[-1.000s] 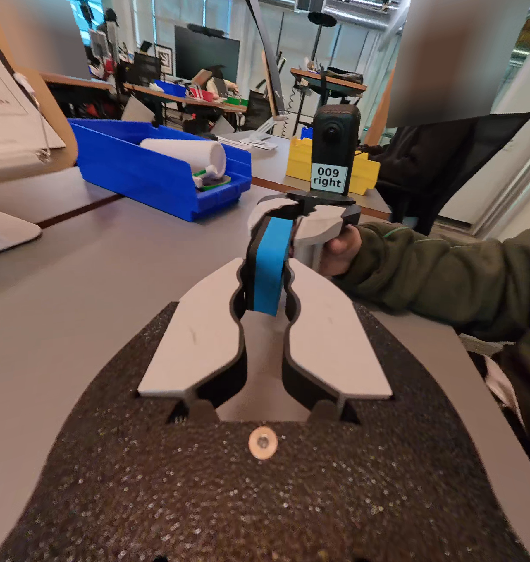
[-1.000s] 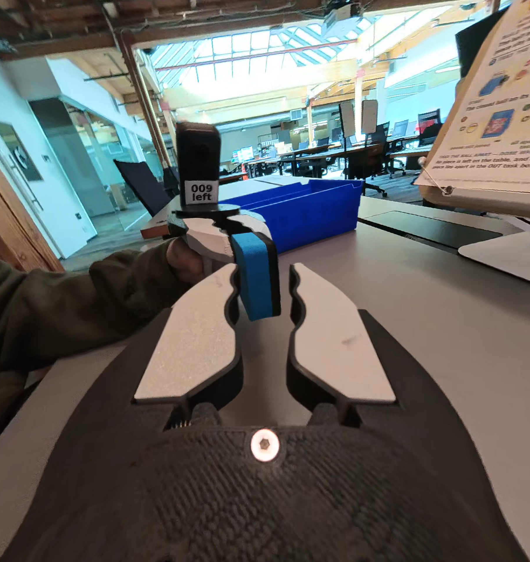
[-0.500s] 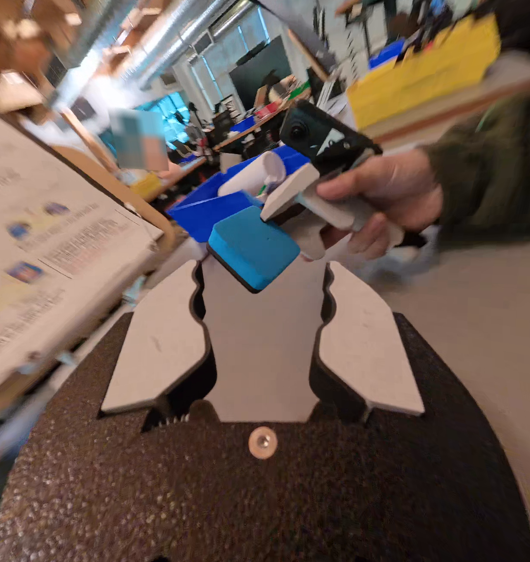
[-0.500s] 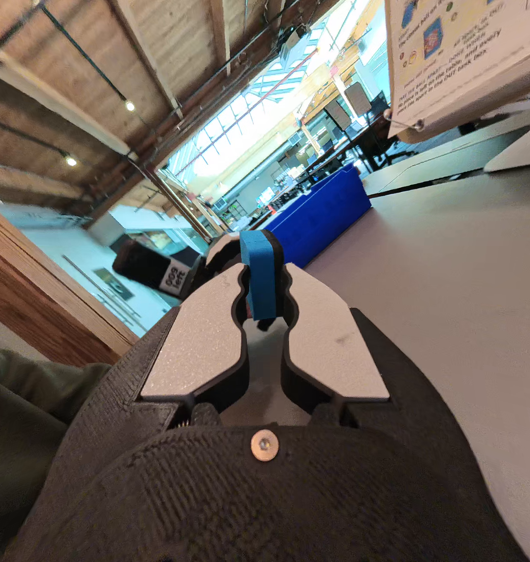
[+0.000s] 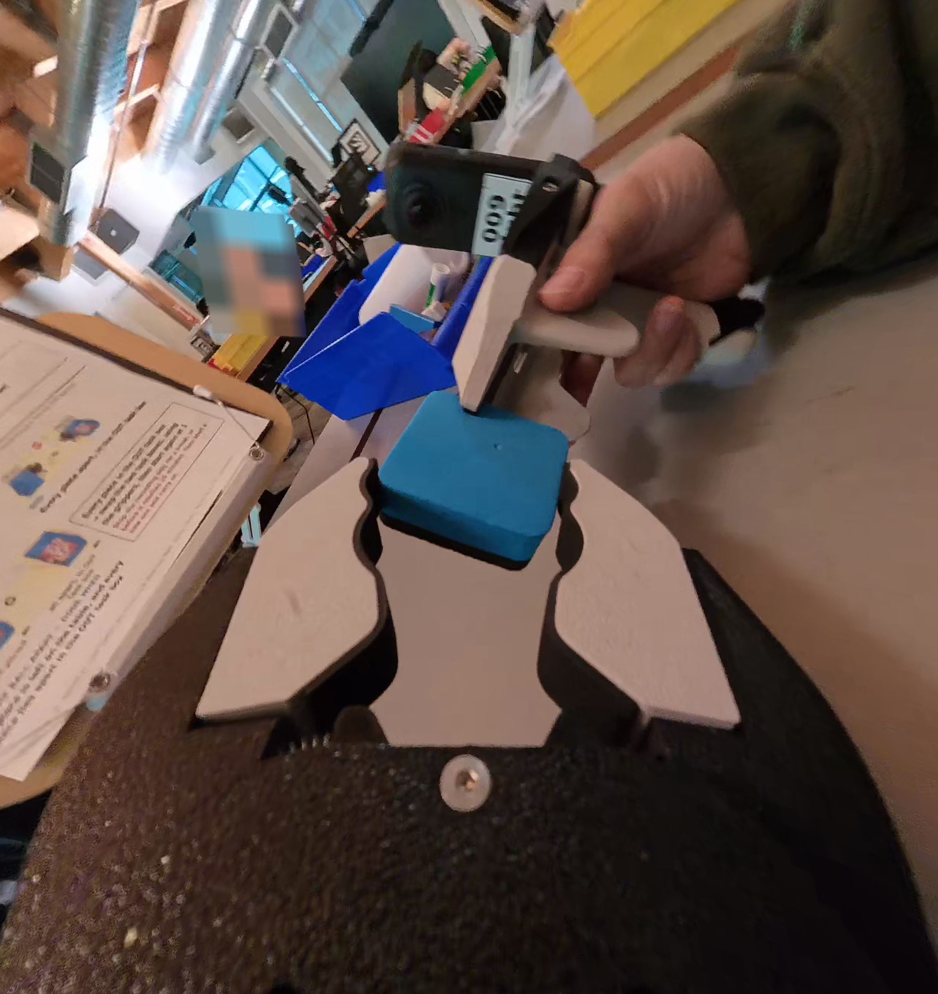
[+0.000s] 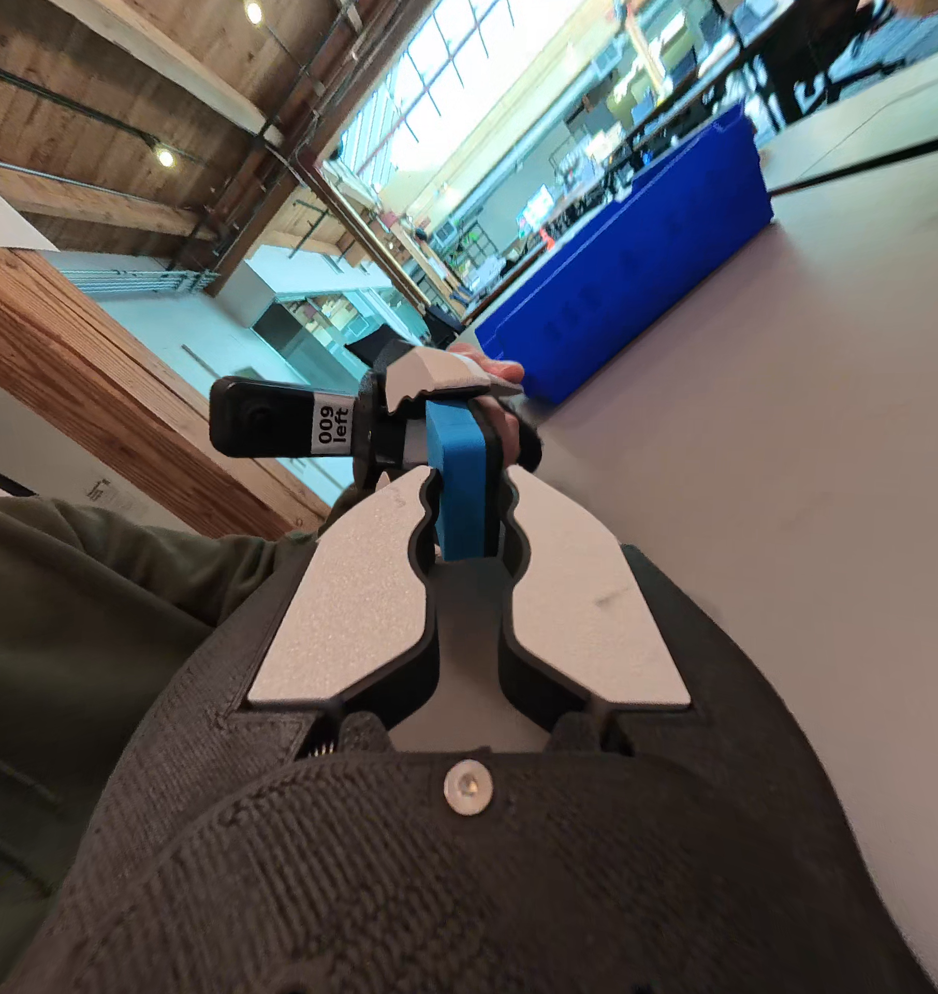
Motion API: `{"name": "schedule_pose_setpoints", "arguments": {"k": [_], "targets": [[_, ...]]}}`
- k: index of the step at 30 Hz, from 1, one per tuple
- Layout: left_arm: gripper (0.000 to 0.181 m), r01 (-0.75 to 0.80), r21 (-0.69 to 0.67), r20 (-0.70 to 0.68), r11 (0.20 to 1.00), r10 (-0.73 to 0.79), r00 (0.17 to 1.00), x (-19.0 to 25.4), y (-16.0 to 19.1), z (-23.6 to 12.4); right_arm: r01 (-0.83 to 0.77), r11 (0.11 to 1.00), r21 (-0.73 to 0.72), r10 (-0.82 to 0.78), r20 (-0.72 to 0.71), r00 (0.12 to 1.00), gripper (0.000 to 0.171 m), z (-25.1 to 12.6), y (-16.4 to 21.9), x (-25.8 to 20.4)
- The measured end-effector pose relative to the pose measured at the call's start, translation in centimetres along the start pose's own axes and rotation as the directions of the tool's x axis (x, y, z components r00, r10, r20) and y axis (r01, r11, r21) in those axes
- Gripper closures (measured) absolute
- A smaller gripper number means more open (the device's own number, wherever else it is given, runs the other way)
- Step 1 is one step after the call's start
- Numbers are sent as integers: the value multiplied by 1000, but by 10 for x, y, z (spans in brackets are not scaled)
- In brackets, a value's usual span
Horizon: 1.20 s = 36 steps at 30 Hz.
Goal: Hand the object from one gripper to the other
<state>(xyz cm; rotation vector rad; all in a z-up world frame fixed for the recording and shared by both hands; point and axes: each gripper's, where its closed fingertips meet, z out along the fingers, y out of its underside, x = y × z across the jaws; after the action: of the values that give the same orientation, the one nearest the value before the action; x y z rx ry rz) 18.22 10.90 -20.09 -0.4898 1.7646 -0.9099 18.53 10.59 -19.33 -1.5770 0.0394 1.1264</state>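
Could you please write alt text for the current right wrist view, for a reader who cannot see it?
The right gripper is closed on the edges of a blue block with a black backing, while the left gripper, held in a person's hand, grips its far end. Behind them a blue bin sits on a grey table.

I see a grey table (image 6: 779, 430), a blue bin (image 6: 617, 290) standing on it, a printed sheet's stand (image 5: 133, 484) at its edge.
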Motion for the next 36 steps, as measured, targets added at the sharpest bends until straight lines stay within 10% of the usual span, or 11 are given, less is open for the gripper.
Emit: {"name": "schedule_pose_setpoints", "arguments": {"k": [5,10,36], "targets": [[119,376,84,-80,923,-370,926,-14,-12,-10,221,968,117,-216,-57,975,113,-3,-21,-8],[119,697,33,-313,716,-655,688,-8,-16,-20,634,773,14,-629,-114,769,99,3,-11,-28],[118,694,-16,-373,720,-648,664,9,-17,-16,766,624,-157,-781,-76,620,111,16,16,-24]]}}
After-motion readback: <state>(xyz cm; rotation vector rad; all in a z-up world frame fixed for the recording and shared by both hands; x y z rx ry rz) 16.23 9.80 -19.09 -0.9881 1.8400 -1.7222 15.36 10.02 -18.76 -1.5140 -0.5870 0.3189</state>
